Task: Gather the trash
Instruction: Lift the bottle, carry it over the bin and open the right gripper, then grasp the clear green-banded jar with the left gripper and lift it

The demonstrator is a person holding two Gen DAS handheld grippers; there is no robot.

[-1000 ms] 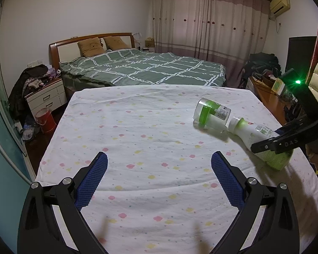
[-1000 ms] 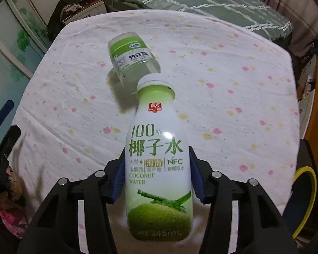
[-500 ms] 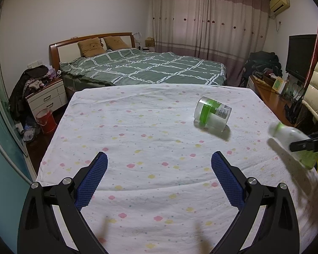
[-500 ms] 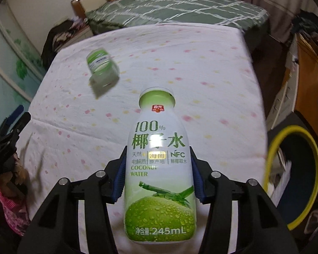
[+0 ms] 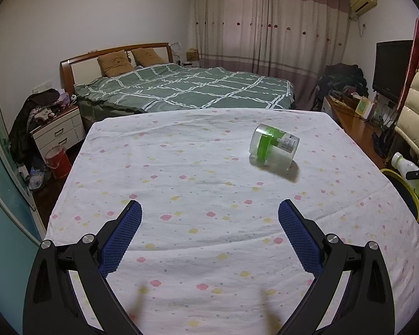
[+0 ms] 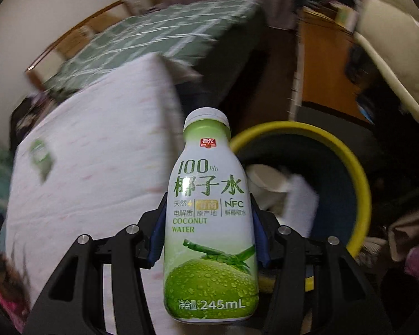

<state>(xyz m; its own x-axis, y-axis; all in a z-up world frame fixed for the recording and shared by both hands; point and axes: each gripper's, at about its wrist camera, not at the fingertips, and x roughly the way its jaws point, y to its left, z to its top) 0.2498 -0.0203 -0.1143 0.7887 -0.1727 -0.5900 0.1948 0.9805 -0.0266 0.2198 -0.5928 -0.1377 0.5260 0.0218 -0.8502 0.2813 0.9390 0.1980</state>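
Note:
My right gripper (image 6: 208, 231) is shut on a green and white coconut water bottle (image 6: 209, 223) and holds it in the air beside the table, just left of a dark bin with a yellow rim (image 6: 360, 178). The bottle also shows at the right edge of the left wrist view (image 5: 405, 164), over the bin's rim (image 5: 405, 192). A clear jar with a green label (image 5: 273, 148) lies on its side on the flowered tablecloth (image 5: 181, 184). My left gripper (image 5: 209, 217) is open and empty above the near part of the table.
The bin holds white scraps (image 6: 279, 189). A green bed (image 5: 187, 89) stands beyond the table, a nightstand (image 5: 56, 131) and red bucket (image 5: 57, 162) at the left, a wooden desk (image 5: 354, 122) with a TV (image 5: 391, 67) at the right.
My right gripper has carried the bottle off the table to the right, to beside the bin. The jar stays lying on the cloth. My left gripper has not moved.

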